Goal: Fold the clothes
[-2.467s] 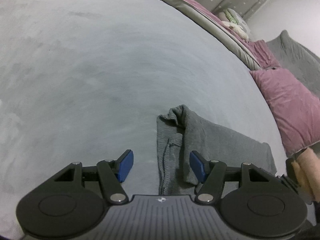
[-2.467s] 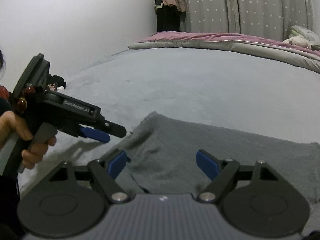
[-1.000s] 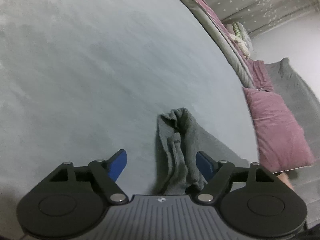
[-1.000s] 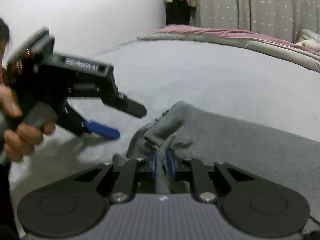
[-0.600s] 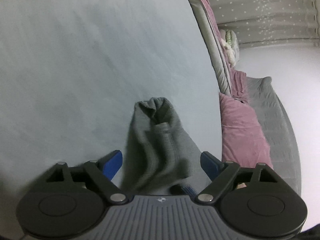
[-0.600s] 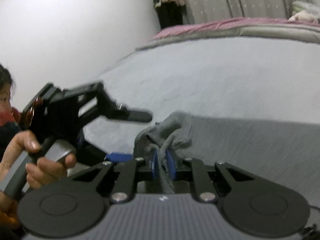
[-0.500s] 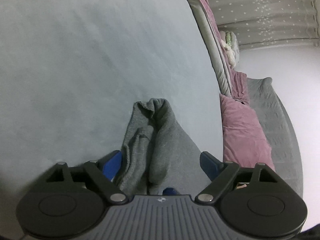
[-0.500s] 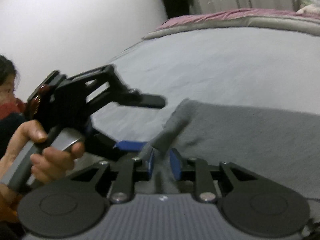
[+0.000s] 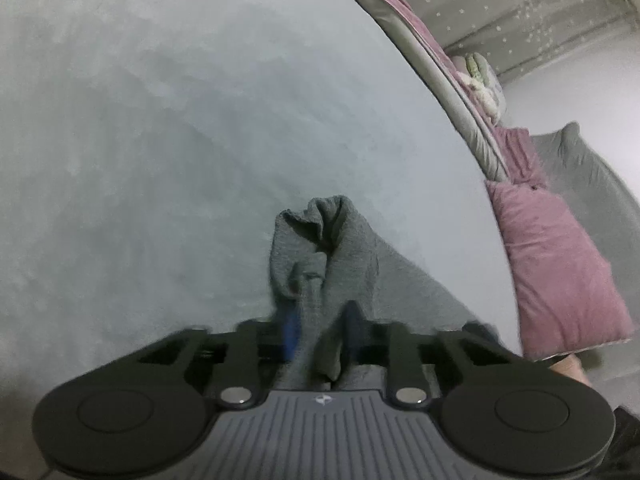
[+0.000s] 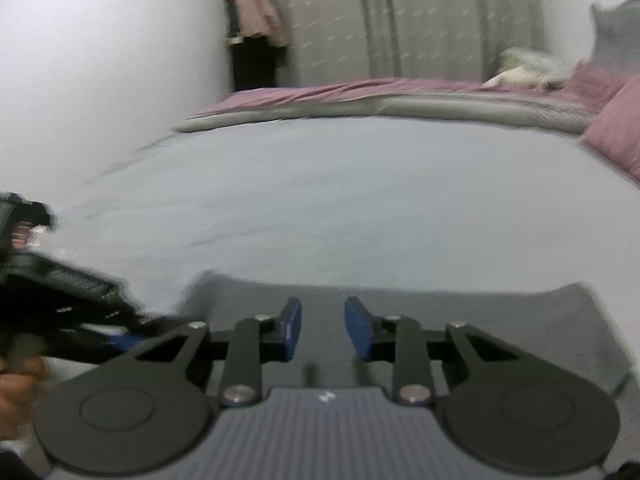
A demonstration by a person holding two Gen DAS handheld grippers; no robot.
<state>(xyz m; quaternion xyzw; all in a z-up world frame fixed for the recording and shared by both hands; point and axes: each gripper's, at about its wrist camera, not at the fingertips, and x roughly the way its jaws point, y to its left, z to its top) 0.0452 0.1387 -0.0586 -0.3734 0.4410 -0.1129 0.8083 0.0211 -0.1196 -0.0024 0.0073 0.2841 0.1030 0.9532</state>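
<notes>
Step in hand: the handover of a corner of the grey garment (image 9: 352,248) at the start of a fold. The garment lies on the pale bed (image 9: 160,128), in the lower centre of the left wrist view, with one bunched corner raised.

Left tool (image 9: 318,334): the fingers are nearly closed on a gathered ridge of the garment, which runs up between them. The view is blurred, so the firmness of the grip cannot be confirmed.

Right tool (image 10: 323,330): the fingers are parted by a narrow gap, and nothing is between them. It hovers low over the flat part of the garment (image 10: 460,312), pointing across the bed toward the pink pillow (image 10: 616,128) at the right edge.

The left tool appears blurred at the lower left of the right wrist view, held by a hand (image 10: 20,376).

Next move, as a judgement: the right tool needs a second grip on a garment edge, well apart from the left grip, so that both can carry the fabric over evenly.
</notes>
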